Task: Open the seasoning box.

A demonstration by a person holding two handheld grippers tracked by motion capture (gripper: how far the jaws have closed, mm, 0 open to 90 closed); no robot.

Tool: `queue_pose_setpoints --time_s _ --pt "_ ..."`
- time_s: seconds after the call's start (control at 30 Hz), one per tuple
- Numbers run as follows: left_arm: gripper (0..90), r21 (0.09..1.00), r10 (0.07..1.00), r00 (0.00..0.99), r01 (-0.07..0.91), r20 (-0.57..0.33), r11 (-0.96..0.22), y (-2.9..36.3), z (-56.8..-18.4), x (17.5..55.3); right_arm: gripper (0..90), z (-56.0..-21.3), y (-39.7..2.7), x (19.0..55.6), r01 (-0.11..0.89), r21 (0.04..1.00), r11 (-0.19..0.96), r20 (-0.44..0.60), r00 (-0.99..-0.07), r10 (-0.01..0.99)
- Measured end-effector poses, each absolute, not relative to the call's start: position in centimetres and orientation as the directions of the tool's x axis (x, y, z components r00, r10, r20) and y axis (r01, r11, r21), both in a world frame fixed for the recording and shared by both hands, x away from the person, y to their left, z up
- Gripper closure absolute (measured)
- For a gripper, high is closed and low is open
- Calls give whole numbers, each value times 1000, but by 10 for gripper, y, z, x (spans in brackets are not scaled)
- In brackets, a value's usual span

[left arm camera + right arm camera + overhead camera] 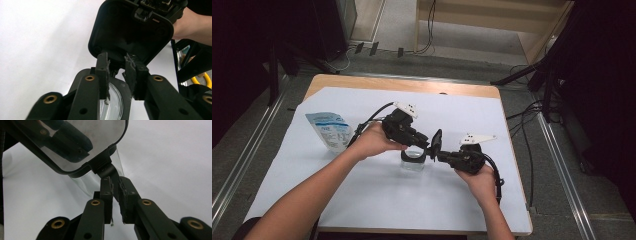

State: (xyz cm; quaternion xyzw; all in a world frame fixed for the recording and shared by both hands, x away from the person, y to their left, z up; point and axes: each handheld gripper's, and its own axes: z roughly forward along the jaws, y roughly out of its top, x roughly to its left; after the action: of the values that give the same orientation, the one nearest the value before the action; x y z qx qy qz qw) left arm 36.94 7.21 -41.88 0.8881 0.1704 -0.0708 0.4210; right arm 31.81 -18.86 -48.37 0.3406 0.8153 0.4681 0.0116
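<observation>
Mirror up on its base, nearly done, I judge.
My right claw (114, 183) seemingly pinches the mirror (75, 142) stem; my left claw (117, 61) stands slightly spread behind it, above the round base (413, 156); release remains.

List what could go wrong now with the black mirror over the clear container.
1. The right gripper fingers pinch only the thin black stem of the black-framed rounded mirror; it could twist or slip out.
2. The left gripper fingers stand slightly apart beside the mirror's back, giving little support.
3. The clear plastic container beneath could be knocked over.
</observation>
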Motion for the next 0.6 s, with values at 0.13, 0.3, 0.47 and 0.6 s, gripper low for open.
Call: queue_pose_setpoints --time_s 0.13,0.3,0.47,0.6 --pt "622 728 253 931 362 -262 -582 78 -414 368 762 -483 -189 317 526 779 342 280 -779 561" --pt "473 727 274 924 381 -268 -571 87 -413 365 700 -484 -188 312 508 777 372 256 -794 551" --pt "383 727 268 914 405 -304 -554 98 -416 361 671 -482 -185 310 490 784 381 239 -805 543" --pt "361 737 271 911 410 -310 -538 108 -417 356 665 -479 -186 304 486 787 379 242 -809 536"
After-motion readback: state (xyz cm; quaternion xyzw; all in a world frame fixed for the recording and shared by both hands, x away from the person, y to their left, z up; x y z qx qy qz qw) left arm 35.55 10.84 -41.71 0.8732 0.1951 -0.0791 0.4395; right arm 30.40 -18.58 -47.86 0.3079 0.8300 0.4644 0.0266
